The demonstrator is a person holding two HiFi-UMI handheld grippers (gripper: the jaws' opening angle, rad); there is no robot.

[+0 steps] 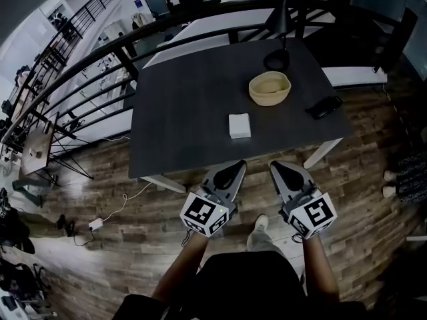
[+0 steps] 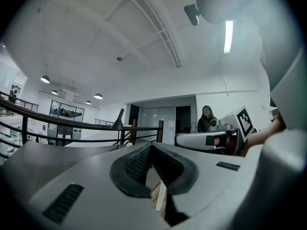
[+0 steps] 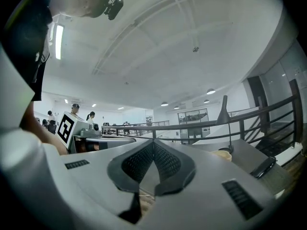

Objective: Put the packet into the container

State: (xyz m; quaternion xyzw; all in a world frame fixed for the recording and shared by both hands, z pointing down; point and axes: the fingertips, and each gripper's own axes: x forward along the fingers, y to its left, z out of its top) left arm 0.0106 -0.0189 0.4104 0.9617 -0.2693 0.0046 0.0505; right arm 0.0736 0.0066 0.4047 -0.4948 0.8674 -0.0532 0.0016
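A flat white packet (image 1: 239,125) lies near the middle of the dark table (image 1: 173,112). Behind it and to the right sits a tan round container (image 1: 269,88), whose rim (image 3: 222,154) also peeks past the right gripper's jaw. My left gripper (image 1: 239,166) and right gripper (image 1: 275,166) hover side by side at the table's front edge, pointing level toward the packet and short of it. Both are shut, the tips meeting, with nothing between them. The left gripper view shows only its own jaws (image 2: 151,145), the tabletop and the railing beyond.
A black lamp (image 1: 278,39) stands at the table's back right. A dark phone-like object (image 1: 323,107) lies by the right edge. A black railing (image 1: 100,65) curves behind and left of the table. Wooden floor with a cable and plug (image 1: 97,223) lies at the left.
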